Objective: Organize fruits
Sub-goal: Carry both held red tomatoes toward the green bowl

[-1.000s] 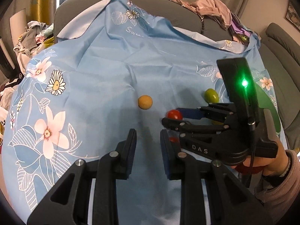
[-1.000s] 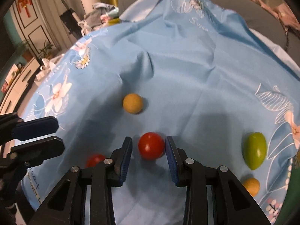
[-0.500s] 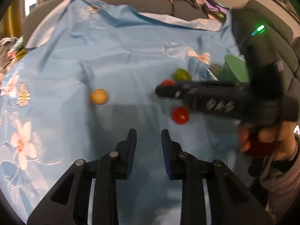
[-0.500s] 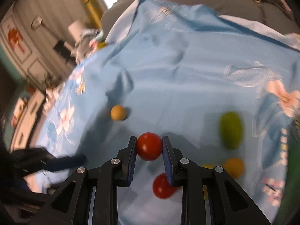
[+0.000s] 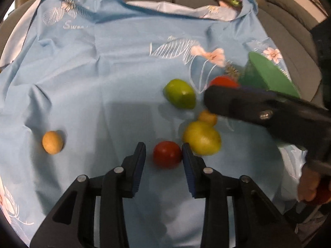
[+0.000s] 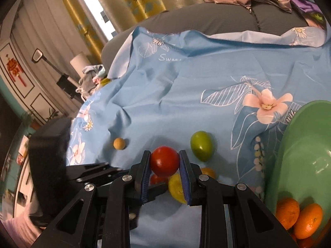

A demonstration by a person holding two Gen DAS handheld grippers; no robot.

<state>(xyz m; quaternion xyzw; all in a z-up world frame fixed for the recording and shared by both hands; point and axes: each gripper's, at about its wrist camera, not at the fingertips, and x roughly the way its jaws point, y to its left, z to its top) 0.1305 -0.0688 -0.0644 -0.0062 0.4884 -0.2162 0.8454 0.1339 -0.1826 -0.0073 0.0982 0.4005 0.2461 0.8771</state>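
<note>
Right wrist view: the right gripper (image 6: 164, 162) is clamped on a red tomato (image 6: 164, 161), both blue pads pressed to its sides, and the fruit looks lifted clear of the blue cloth (image 6: 186, 86). Under it lie a second tomato (image 6: 157, 179), a yellow fruit (image 6: 175, 190) and a small orange fruit (image 6: 208, 172), part hidden by the fingers. A green fruit (image 6: 201, 145) rests just beyond, toward the cloth's right side. A tan ball (image 6: 119, 143) sits well apart, toward the left side. At the right edge a green bowl (image 6: 306, 144) holds two oranges (image 6: 298, 217) low in its basin; deeper fruit there is too cropped to name.

In the left wrist view the left gripper (image 5: 163, 157) stands with its jaws apart around the second tomato (image 5: 167, 154), which lies on the cloth (image 5: 103, 72). The right pad seems to touch the fruit, though blur makes that uncertain; the left pad is clear of it. The yellow fruit (image 5: 201, 138) lies just right of that pad, the small orange fruit (image 5: 207, 117) touching its far side. The green fruit (image 5: 180, 96) lies farther back. The right gripper (image 5: 223, 88) crosses from the right, blurred, with its tomato (image 5: 222, 81) peeking above it beside the bowl (image 5: 266, 74).
</note>
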